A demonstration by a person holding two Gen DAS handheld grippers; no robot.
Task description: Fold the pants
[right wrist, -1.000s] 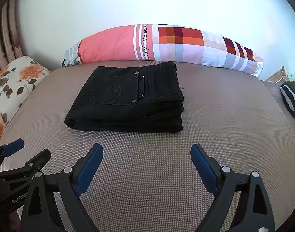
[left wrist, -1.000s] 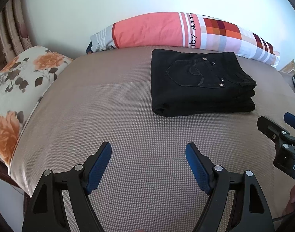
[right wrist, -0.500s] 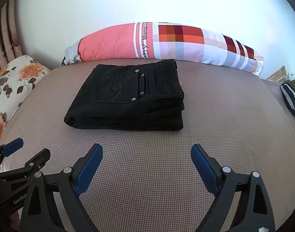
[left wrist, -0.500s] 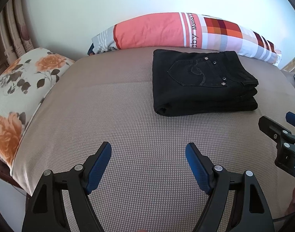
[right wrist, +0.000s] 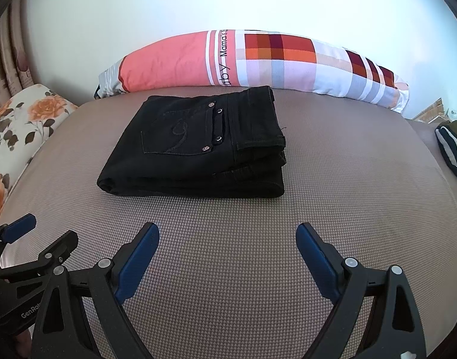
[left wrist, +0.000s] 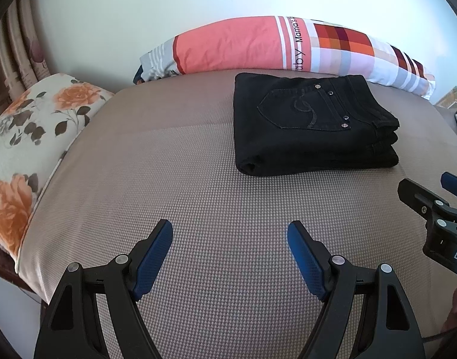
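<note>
Pants [left wrist: 312, 125], black and folded into a neat stack with a back pocket facing up, lay on the tan bed [left wrist: 183, 161], at about one o'clock from the left gripper [left wrist: 229, 254] and eleven o'clock from the right gripper [right wrist: 227, 254]. Both grippers hovered over bare bed well apart from the pants, their blue-padded jaws spread wide and holding nothing. A pink checked pillow [right wrist: 258, 59] lay just behind the pants at twelve o'clock. A floral pillow [left wrist: 33, 137] sat at nine o'clock.

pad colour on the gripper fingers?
Blue pads on black fingers, both grippers; clearest in the right wrist view.
</note>
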